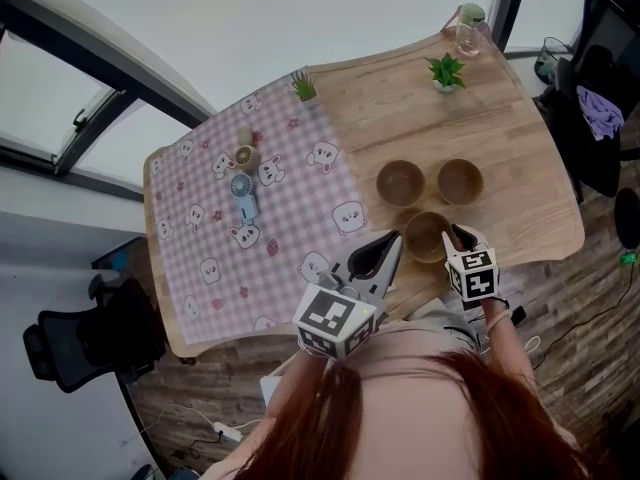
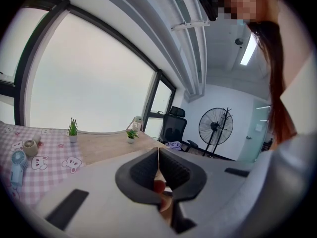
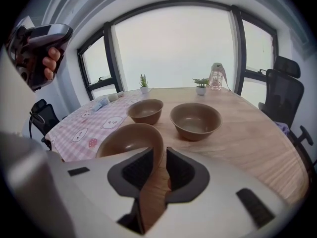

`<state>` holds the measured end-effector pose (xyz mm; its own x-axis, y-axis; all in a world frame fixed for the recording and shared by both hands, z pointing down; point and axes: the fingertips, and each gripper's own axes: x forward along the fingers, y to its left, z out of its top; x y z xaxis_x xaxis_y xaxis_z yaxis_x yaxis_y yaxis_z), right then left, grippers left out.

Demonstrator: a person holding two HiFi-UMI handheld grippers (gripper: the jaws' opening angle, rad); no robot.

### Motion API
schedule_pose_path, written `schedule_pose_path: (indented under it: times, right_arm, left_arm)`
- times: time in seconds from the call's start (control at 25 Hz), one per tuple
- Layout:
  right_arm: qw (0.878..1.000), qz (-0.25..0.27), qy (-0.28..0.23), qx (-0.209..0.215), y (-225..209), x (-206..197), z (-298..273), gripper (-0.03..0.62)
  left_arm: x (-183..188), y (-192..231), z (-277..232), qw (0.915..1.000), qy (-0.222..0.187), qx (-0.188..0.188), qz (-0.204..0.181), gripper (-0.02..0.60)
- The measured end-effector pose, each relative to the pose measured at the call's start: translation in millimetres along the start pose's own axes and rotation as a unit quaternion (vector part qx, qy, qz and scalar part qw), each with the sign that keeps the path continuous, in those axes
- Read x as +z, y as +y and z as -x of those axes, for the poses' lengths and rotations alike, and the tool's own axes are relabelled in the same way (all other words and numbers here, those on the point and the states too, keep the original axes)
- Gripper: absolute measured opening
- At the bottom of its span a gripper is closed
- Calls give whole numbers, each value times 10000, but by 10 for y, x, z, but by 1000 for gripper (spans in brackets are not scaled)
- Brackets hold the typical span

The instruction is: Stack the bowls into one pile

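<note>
Three brown bowls stand apart on the wooden table (image 1: pixel 520 168): one at the back left (image 1: pixel 400 182), one at the back right (image 1: pixel 460 180) and one nearest me (image 1: pixel 425 236). My right gripper (image 1: pixel 455 236) reaches down over the near bowl (image 3: pixel 130 139), its jaws astride the near rim (image 3: pixel 159 137). A thin gap shows beside the right pad, so the right gripper (image 3: pixel 161 152) is open. The two far bowls (image 3: pixel 145 111) (image 3: pixel 195 120) lie beyond it. To the left of the near bowl hangs my left gripper (image 1: pixel 393 238), above the table. Its jaws (image 2: pixel 158 150) are shut with nothing between them.
A pink checked cloth (image 1: pixel 250 228) covers the table's left half, with a small blue fan (image 1: pixel 243 196) and a round gadget (image 1: pixel 245 155) on it. Two small potted plants (image 1: pixel 304 88) (image 1: pixel 445 71) and a bottle (image 1: pixel 469 28) stand at the far edge. Office chairs (image 1: pixel 85 333) (image 1: pixel 600 98) flank the table.
</note>
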<state>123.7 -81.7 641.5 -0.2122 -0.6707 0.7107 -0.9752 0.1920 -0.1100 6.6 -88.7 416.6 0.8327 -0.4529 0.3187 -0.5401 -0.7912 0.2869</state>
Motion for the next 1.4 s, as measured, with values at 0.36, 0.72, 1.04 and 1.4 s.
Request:
schedule_pose_path:
  times: [0.36, 0.72, 1.04, 1.4]
  right_arm:
    - [9997, -231, 115, 11, -3, -23, -101, 74]
    - [9998, -113, 158, -77, 12, -7, -106, 32]
    - [9995, -314, -61, -7, 43, 95, -13, 17]
    - [9994, -265, -215, -39, 88, 165, 150, 17]
  left_arm:
    - [-4, 70, -4, 10000, -6, 50, 75, 11]
    - [-33, 74, 15, 9999, 2, 79, 67, 11]
    - [-35, 57, 71, 9999, -85, 54, 63, 11]
    - [-37, -2, 122, 9998, -182, -19, 64, 11]
